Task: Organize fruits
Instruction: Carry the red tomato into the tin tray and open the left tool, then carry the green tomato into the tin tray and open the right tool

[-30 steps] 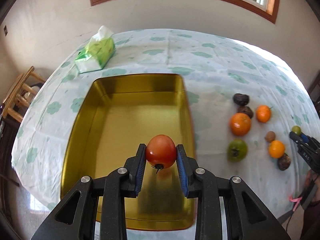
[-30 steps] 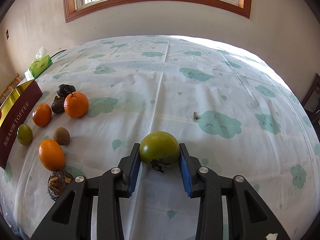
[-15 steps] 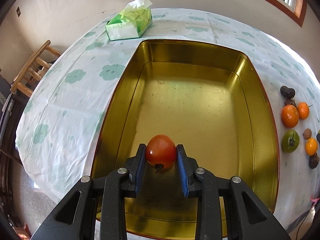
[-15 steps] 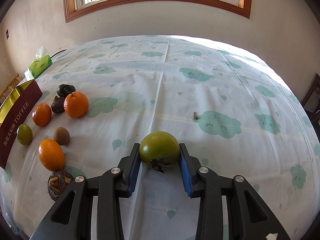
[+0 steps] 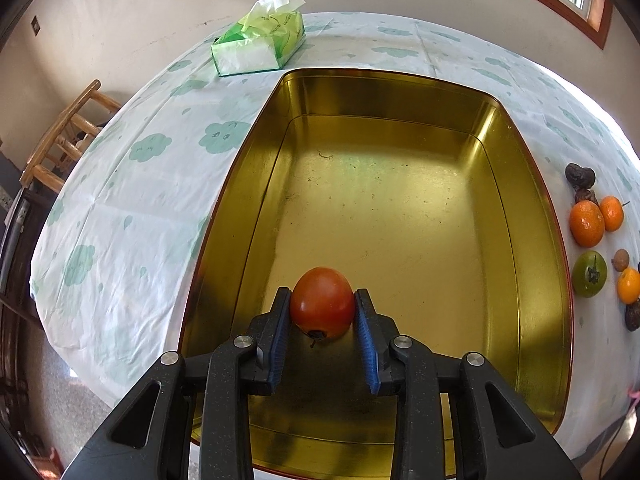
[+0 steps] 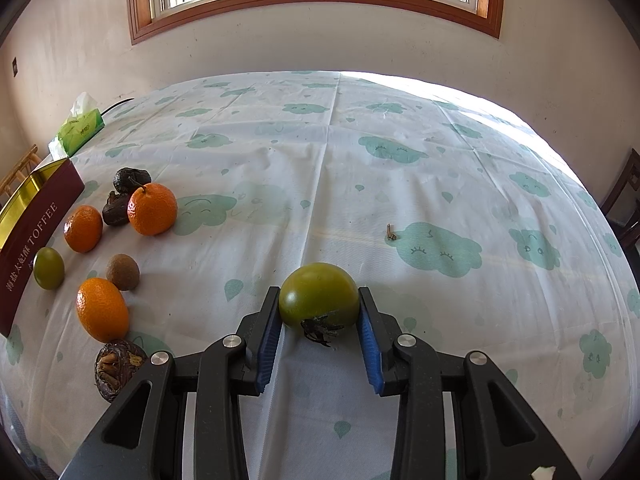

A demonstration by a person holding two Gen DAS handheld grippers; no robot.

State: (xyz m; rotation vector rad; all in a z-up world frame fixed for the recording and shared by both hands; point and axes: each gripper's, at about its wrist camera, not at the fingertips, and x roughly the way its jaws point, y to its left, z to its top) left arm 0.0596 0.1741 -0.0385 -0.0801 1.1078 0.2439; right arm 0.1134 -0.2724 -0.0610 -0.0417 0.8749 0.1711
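Observation:
My left gripper (image 5: pixel 322 312) is shut on a red tomato (image 5: pixel 322 302) and holds it low over the near end of the gold tin (image 5: pixel 532 208). My right gripper (image 6: pixel 319 312) is shut on a green tomato (image 6: pixel 319 294) just above the tablecloth. Loose fruit lies beside the tin: oranges (image 6: pixel 152 209) (image 6: pixel 102 309), a small green fruit (image 6: pixel 48 268), a brown kiwi-like fruit (image 6: pixel 123 271) and dark wrinkled fruits (image 6: pixel 131 180). In the left wrist view another green tomato (image 5: pixel 589 273) and oranges (image 5: pixel 587 223) lie right of the tin.
A green tissue pack (image 5: pixel 260 42) lies beyond the tin's far left corner. A wooden chair (image 5: pixel 64 136) stands off the table's left edge. The tin's maroon outer wall (image 6: pixel 32 236) shows at the right wrist view's left. A small brown scrap (image 6: pixel 391 233) lies on the cloth.
My left gripper has carried the red tomato forward and down into the tin, which now fills its view. My right gripper and the green tomato have stayed still.

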